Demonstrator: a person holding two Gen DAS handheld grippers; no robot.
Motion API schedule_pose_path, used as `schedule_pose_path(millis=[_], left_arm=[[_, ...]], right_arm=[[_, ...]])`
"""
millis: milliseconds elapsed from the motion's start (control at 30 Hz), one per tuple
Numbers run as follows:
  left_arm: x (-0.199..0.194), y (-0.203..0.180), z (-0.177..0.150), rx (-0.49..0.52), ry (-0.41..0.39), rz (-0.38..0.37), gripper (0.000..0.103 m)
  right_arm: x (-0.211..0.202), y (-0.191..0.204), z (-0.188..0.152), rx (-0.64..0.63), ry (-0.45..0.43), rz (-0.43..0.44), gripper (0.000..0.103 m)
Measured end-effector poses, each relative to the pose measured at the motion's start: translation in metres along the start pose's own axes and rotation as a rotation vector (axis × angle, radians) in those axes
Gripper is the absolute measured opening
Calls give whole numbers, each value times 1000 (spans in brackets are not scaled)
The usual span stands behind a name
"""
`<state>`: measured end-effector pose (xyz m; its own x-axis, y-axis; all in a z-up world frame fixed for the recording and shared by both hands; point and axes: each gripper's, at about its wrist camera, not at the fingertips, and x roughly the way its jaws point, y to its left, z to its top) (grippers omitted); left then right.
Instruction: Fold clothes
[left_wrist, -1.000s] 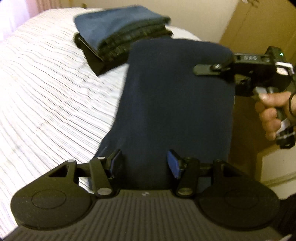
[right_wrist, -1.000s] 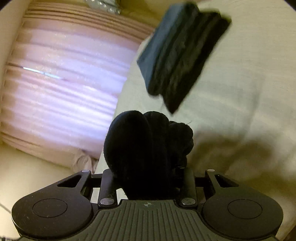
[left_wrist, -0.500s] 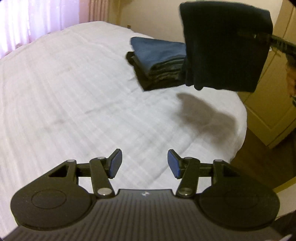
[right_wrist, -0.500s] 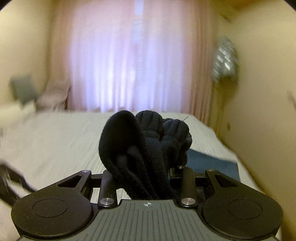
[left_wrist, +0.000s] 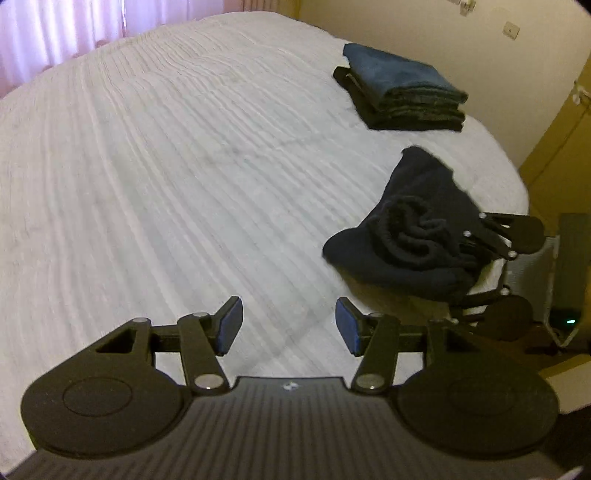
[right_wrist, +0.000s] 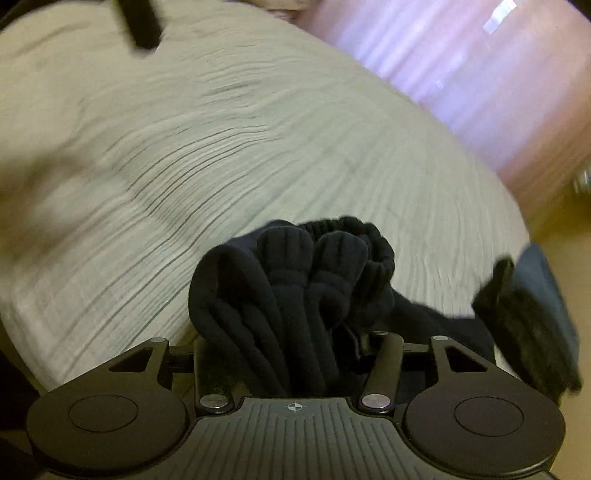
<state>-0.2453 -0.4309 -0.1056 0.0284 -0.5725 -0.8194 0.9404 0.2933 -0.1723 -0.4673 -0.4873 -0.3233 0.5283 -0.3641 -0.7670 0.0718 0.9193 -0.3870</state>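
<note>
A dark navy garment (left_wrist: 413, 225) lies bunched on the right side of the white bed (left_wrist: 166, 177). My right gripper (left_wrist: 476, 266) comes in from the right edge and is shut on it. In the right wrist view the same garment (right_wrist: 295, 295) bulges in thick folds between the jaws of the right gripper (right_wrist: 291, 354), hiding the fingertips. My left gripper (left_wrist: 288, 328) hovers open over bare bedspread, left of and nearer than the garment, with nothing between its blue pads (left_wrist: 231, 325).
A stack of folded clothes (left_wrist: 402, 96), blue on top of black ones, sits at the far right of the bed near the wall; the same stack (right_wrist: 532, 321) appears blurred in the right wrist view. Pink curtains (left_wrist: 74, 33) hang beyond the bed. Wooden furniture (left_wrist: 561, 140) stands at the right.
The navy garment, held up in the air by the right gripper, has come down onto the right side of the bed. The left gripper has stayed open and now points lower.
</note>
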Motion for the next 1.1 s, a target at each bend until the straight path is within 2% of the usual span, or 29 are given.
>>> schedule_pose_path(millis=[67,100,133,167,200,233,367,433,467,500,533,600,700,833,867,933,967,1100], left_arm=[[18,-20,16,-1,-30,-62,50],[28,-30,25,-2,-44,-93,50],[38,-39,34,-2,-58,-125,51],[49,-47,41,-4,-52,-138,51],[59,-55,47,-6,-42,-147,53],[70,-62,54,-8,-31,-157,55],[113,-92,79,-17,10,-195,61],[137,-90,72,-33,91,-139,58],[149,-86,65,-49,136,-96,53],[160,-81,57,-66,180,-54,40],[172,-76,50,-82,225,-11,41],[175,-55,37,-203,229,-24,41],[175,-55,37,-194,227,-30,41],[182,-50,37,-195,234,-30,42],[183,-49,36,-201,230,-32,43],[184,-47,32,-212,223,-35,45],[184,-46,31,-218,220,-36,45],[182,-42,27,-255,208,-41,47]], right_arm=[[-17,-13,0,15,-1,20,52],[-27,-15,-1,6,-18,47,56],[-36,-17,-2,-4,-35,75,63],[-46,-19,-2,-14,-52,103,80],[-55,-22,-3,-23,-69,131,85],[-64,-25,-4,-25,-81,156,85],[-78,-53,-16,129,-40,193,85],[-77,-73,-29,236,6,179,85],[-76,-85,-36,292,30,175,85],[-74,-95,-43,337,47,172,85],[-72,-105,-49,381,63,170,85],[-69,-129,-61,470,80,169,85],[-65,-169,-76,619,71,188,85],[-37,-217,-78,824,22,249,84],[-30,-228,-76,857,7,262,83],[-14,-244,-68,888,-10,293,51],[-4,-248,-63,889,-4,302,29],[51,-265,-54,917,81,341,26]])
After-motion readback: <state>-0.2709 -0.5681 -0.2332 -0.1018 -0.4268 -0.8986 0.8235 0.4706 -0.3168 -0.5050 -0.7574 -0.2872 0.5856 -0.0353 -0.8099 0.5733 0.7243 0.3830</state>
